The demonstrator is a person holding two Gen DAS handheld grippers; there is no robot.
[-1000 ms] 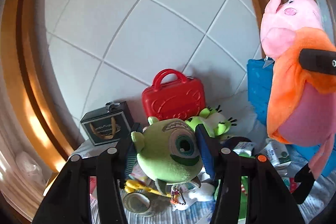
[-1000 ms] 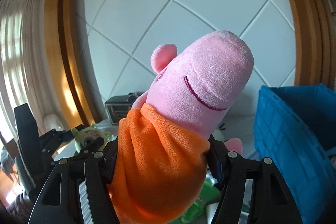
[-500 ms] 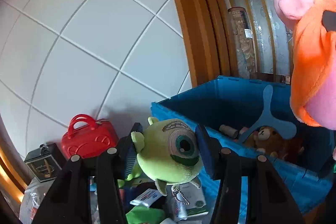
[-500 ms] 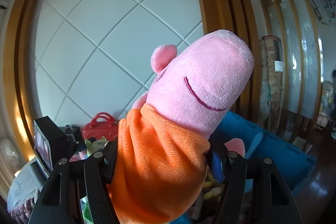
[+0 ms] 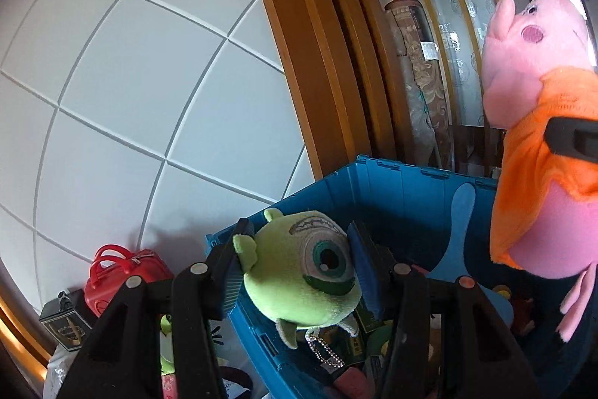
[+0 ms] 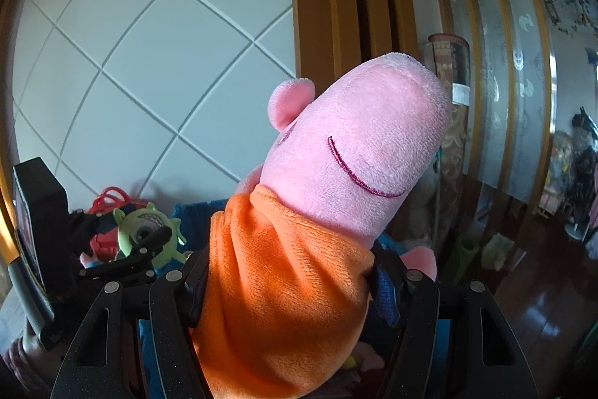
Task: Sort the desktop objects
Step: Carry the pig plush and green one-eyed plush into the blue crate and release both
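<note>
Both toys swung from cluttered desktop to over open blue plastic crate (image 5: 388, 189): left gripper (image 5: 299, 272) clamps green one-eyed plush monster (image 5: 299, 279), right gripper (image 6: 287, 290) clamps pink plush pig in orange dress (image 6: 317, 212). Release due next.

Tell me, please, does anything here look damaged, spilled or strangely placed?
Nothing stands out. The left gripper holds the green one-eyed plush over the blue bin, and the right gripper holds the pink pig plush; both toys look intact.
</note>
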